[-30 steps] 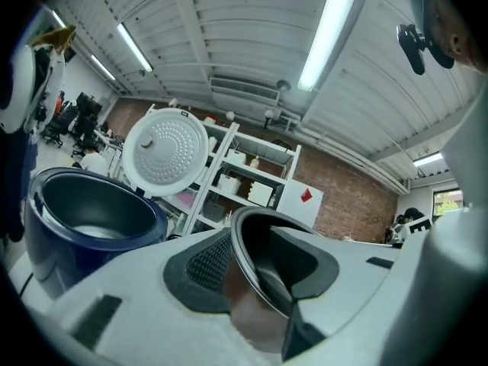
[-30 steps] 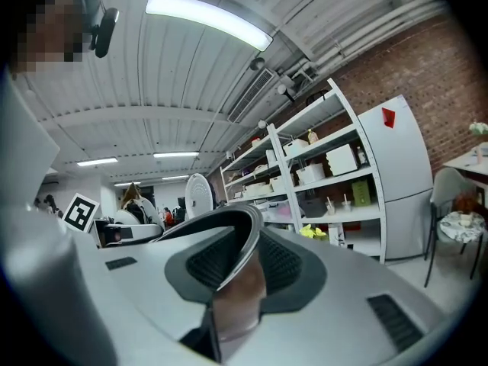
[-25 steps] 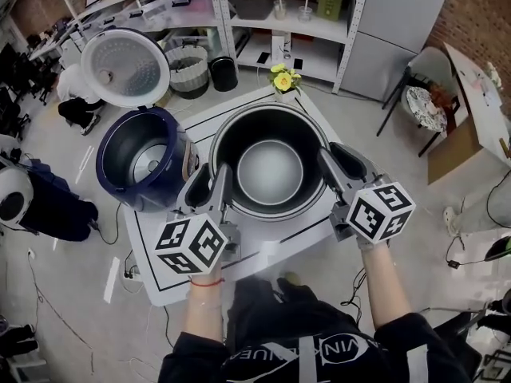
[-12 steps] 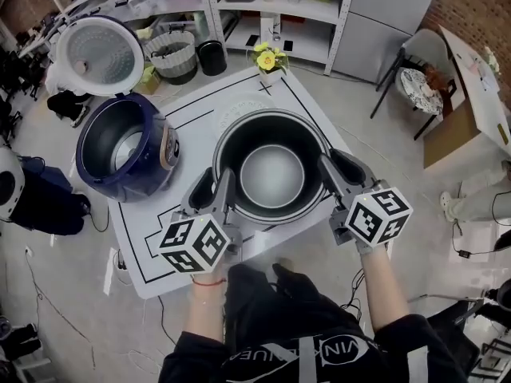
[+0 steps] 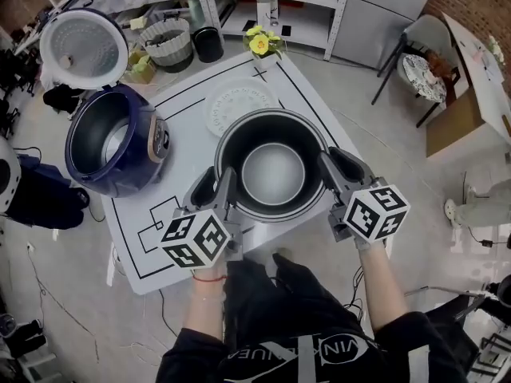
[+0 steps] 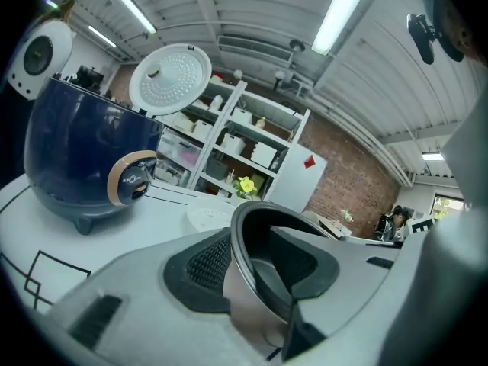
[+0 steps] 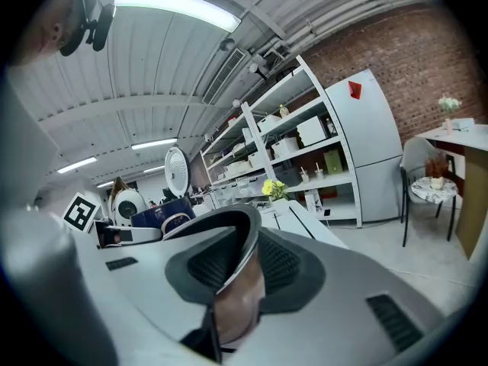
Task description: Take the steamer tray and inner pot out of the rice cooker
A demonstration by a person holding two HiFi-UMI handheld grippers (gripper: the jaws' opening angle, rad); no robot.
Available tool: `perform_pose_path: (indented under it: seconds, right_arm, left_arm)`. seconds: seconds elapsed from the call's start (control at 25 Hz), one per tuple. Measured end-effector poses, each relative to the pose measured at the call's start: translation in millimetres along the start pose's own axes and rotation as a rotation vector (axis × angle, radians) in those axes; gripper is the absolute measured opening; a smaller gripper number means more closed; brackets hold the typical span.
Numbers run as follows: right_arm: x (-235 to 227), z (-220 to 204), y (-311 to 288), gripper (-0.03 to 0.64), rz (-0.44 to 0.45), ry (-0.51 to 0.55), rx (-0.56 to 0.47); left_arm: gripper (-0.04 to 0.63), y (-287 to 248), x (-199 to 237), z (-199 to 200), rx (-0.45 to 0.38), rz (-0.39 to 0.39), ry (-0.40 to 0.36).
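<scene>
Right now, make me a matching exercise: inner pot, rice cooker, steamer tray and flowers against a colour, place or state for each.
Things:
1. inner pot
2. rice cooker
3. steamer tray
4. flowers

Descriptions:
A. white, flat on the table
B. dark blue, lid open
C. yellow, at the far edge
D. silvery outside, dark inside

Pairs: 1-D, 2-B, 3-A, 4-C

Both tools are pale grey moulded plastic. The left gripper point(image 5: 213, 183) and right gripper point(image 5: 339, 167) have black ribbed pads point(image 6: 202, 261) set in dark oval recesses, and each carries a cube point(image 5: 194, 238) of black-and-white square markers. The person wears a black top point(image 5: 295, 349) with white lettering, and what looks like a thin red band point(image 5: 207, 278) on the left wrist.
</scene>
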State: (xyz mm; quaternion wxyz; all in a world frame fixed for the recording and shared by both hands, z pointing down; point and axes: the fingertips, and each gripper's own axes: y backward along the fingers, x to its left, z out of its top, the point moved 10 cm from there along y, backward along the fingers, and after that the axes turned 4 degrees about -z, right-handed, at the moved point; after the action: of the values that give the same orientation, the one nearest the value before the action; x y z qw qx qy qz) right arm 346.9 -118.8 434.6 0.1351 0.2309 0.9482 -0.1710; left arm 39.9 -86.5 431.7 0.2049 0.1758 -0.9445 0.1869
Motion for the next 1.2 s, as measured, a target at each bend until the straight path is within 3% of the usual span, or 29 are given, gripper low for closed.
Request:
perform_pose_path:
  seconds: [0.64, 0.8, 1.04, 1.2]
  right_arm:
    - [-26, -8, -14, 0.086, 0.006, -0.074, -0.014]
    - [-25, -7, -14, 0.091, 0.004, -0.027, -0.007]
    - [-20, -1, -12, 0.103, -0.021, 0.155, -0.012]
    - [-15, 4, -10, 0.100, -0.003, 0.168, -0.033]
  left_arm:
    - [0.147, -22, -1, -7, -0.016, -0.012, -0.022]
    - [0.146, -24, 0, -7, -0.021, -0.016, -0.045]
    - [0.144, -22, 10, -8, -0.051, -0.087, -0.015]
    - [0.144, -14, 15, -1, -0.088, -0.082, -0.041]
